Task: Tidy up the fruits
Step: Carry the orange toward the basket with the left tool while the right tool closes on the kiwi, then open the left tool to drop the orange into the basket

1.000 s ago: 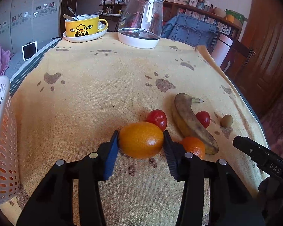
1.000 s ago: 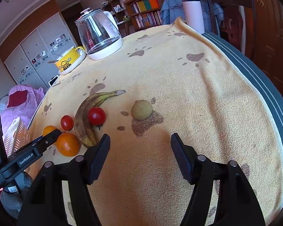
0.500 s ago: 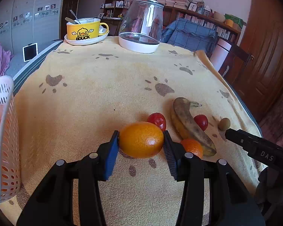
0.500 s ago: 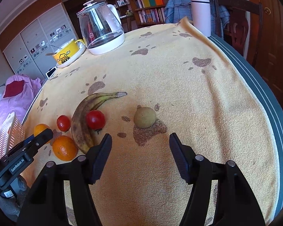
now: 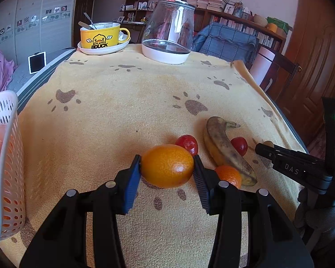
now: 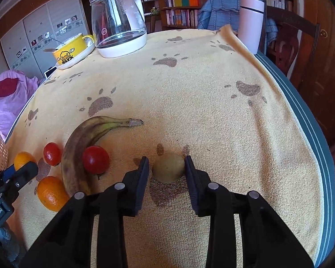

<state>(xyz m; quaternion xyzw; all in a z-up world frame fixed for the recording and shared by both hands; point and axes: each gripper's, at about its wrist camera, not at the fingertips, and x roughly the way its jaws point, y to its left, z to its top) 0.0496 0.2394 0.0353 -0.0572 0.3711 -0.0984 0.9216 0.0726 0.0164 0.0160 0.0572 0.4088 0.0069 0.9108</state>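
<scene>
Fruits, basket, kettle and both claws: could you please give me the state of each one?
Left claw: shut on large orange.
Right claw: open, straddling the small brownish fruit.
Banana: lying flat, browned.
Basket: upright, holding something orange.
Kettle: upright, lid on.

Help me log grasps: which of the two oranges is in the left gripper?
The larger orange, clamped between the left gripper's pads. The smaller orange lies free on the cloth beside the banana.

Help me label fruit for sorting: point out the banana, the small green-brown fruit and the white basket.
banana (image 6: 78,147): right wrist view, middle of its curved body.
small green-brown fruit (image 6: 168,167): right wrist view, centre of its skin.
white basket (image 5: 10,167): left wrist view, perforated side wall.
</scene>
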